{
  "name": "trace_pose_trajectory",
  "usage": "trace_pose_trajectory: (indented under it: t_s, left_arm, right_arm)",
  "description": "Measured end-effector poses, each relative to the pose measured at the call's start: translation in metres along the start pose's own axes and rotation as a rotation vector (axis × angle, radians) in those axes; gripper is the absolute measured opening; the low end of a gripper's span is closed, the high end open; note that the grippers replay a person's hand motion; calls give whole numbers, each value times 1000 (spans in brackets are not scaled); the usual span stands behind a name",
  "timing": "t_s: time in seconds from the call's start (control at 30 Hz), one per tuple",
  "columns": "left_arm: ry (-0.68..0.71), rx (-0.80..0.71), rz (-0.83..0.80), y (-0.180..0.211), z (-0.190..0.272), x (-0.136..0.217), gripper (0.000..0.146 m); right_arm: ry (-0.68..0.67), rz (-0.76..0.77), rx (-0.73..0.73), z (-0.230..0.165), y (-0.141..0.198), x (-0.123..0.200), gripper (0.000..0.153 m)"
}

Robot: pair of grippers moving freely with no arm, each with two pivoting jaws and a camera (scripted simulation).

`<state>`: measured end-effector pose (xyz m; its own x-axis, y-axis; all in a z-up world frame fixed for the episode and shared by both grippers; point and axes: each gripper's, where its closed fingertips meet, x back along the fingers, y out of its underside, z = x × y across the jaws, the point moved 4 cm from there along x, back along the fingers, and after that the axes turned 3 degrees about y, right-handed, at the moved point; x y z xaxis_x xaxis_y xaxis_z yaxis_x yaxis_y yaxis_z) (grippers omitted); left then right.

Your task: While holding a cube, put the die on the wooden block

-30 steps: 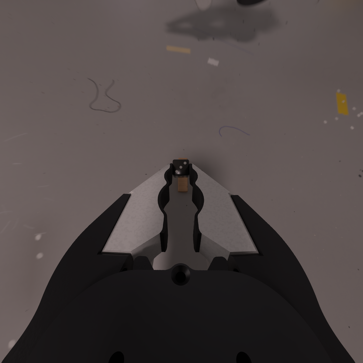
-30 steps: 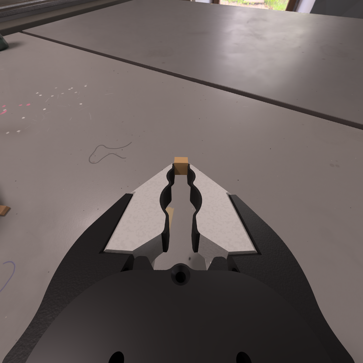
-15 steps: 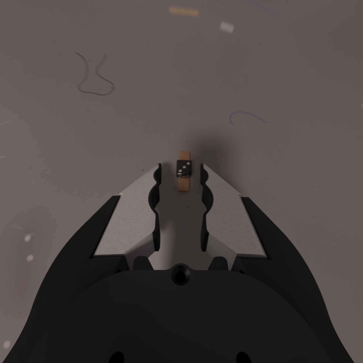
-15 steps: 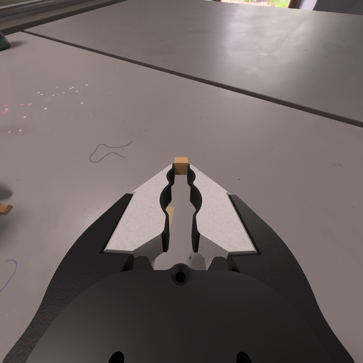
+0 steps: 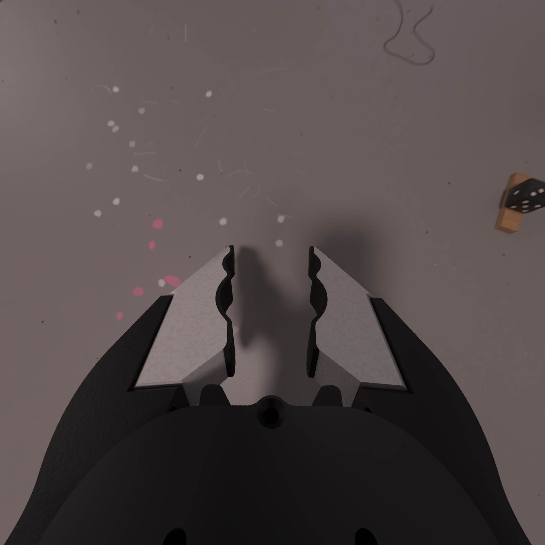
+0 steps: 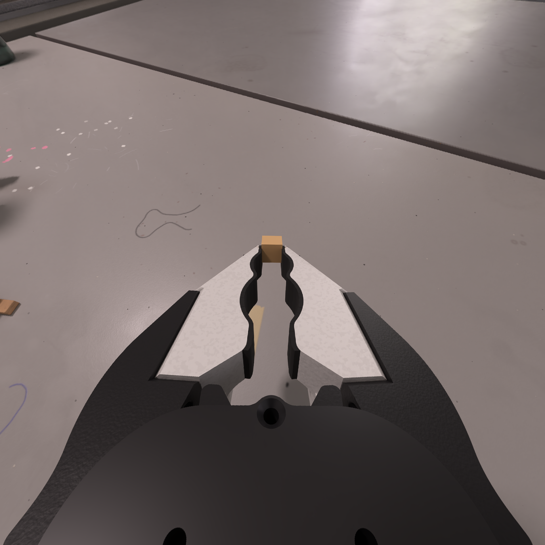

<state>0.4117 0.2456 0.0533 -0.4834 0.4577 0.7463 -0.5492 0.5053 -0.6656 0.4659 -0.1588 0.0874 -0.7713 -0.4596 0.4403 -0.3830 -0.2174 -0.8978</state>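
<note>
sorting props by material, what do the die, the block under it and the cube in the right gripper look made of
The die: probably plastic; matte black faces with crisp white pips.
The wooden block under it: looks like light wood; tan, matte, with faint lines like grain on its end.
The cube, pinched at the right gripper tips: possibly wood too; same flat tan colour, but no grain shows, so painted plastic can't be ruled out.

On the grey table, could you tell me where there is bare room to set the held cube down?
The table is bare ahead and right of the right gripper, which holds the cube, up to the dark seam. The only occupied spot is far left, where the die rests on the wooden block.
</note>
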Motion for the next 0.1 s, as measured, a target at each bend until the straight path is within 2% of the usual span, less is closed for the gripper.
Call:
trace_pose_trajectory:
  t_s: [0.1]
  left_arm:
    - [-3, 11, -33, 7, -3, -5, 50]
  right_arm:
    - [-2, -5, 1, 0, 1, -1, 11]
